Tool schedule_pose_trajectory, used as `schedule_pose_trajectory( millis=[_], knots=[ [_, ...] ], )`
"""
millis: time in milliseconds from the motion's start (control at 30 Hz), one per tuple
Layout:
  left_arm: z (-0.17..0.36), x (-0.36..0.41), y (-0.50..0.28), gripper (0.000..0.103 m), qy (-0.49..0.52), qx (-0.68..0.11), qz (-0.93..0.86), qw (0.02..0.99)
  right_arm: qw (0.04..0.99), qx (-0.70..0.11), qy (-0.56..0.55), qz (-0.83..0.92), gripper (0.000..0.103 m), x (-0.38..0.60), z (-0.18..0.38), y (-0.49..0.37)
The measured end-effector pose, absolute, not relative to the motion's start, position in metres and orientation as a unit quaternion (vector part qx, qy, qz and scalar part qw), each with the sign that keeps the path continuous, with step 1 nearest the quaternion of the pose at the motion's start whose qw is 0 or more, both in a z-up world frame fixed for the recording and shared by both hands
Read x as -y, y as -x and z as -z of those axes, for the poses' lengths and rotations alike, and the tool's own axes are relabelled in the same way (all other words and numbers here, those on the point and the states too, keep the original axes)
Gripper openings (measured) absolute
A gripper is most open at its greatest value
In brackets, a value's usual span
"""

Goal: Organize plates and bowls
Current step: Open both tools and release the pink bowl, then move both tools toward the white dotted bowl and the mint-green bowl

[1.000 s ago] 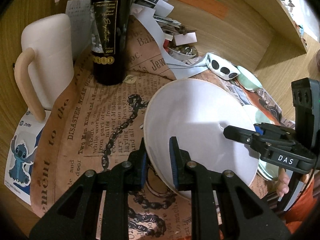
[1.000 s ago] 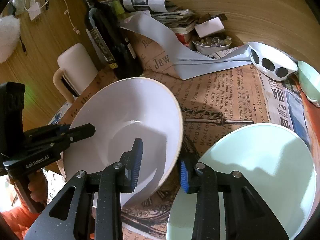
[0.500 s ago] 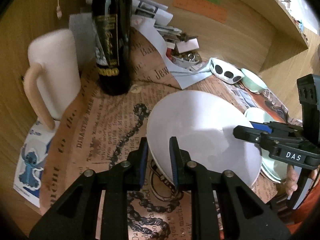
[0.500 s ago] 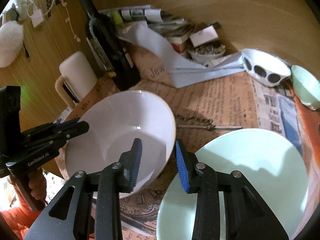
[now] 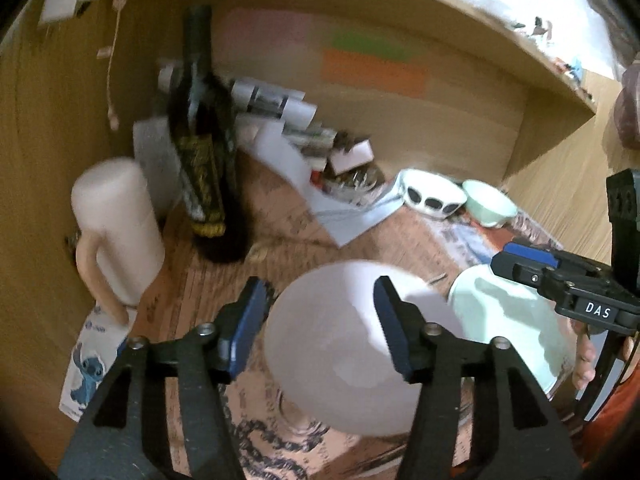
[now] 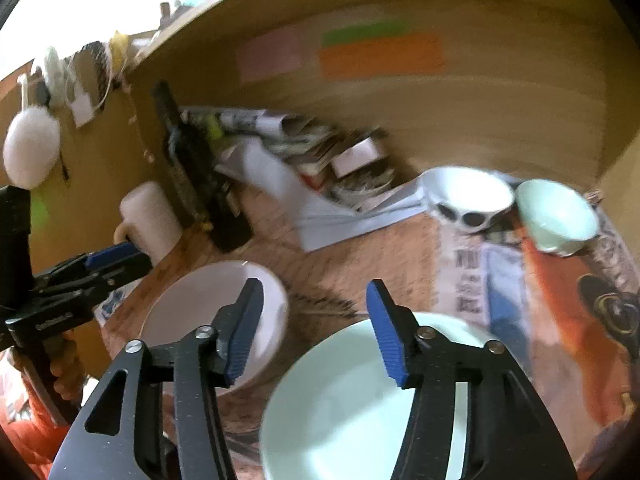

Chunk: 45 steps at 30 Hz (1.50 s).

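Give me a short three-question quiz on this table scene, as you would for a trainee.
1. True or false: the left gripper grips the white bowl.
2. Which lies nearest the right gripper? A) pale green plate B) wine bottle C) spotted bowl
3. What small dish sits beside the spotted bowl?

Key: 1 false, both grippers are open and hold nothing. 2 A. 3 a pale green bowl.
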<state>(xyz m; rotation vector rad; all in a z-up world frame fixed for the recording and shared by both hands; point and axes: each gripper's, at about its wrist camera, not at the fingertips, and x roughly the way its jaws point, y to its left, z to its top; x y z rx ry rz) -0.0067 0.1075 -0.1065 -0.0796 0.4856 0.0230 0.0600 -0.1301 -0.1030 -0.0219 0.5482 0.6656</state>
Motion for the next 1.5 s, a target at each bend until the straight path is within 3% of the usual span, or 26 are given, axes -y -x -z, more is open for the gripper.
schedule_pose_trajectory(
  millis=[333,433,667,767,867,1500],
  knots=[
    [0.078,-0.075,-0.019,0.084,0.029,-0.208,0.016,0.978,0.938,-0.212,-0.017,-0.272,0.055,0.184,0.075,-0.078],
    [0.073,-0.065,-0.032,0.086,0.026,-0.209,0.018,0.978,0.944,-0.2,-0.024,-0.261,0.055,0.196,0.069,-0.086],
    [0.06,-0.04,-0.075,0.089,0.018,-0.23,0.026,0.973,0.952,-0.182,-0.038,-0.245,0.056,0.218,0.058,-0.107],
    [0.056,-0.028,-0.096,0.089,0.014,-0.242,0.028,0.97,0.955,-0.175,-0.036,-0.236,0.064,0.221,0.056,-0.12],
    [0.053,-0.019,-0.121,0.089,0.019,-0.262,0.037,0.964,0.957,-0.175,-0.036,-0.23,0.065,0.223,0.056,-0.135],
    [0.094,0.017,-0.27,0.089,0.021,-0.395,0.008,0.919,0.934,-0.273,-0.055,-0.223,0.065,0.229,0.12,-0.226]
  ],
)
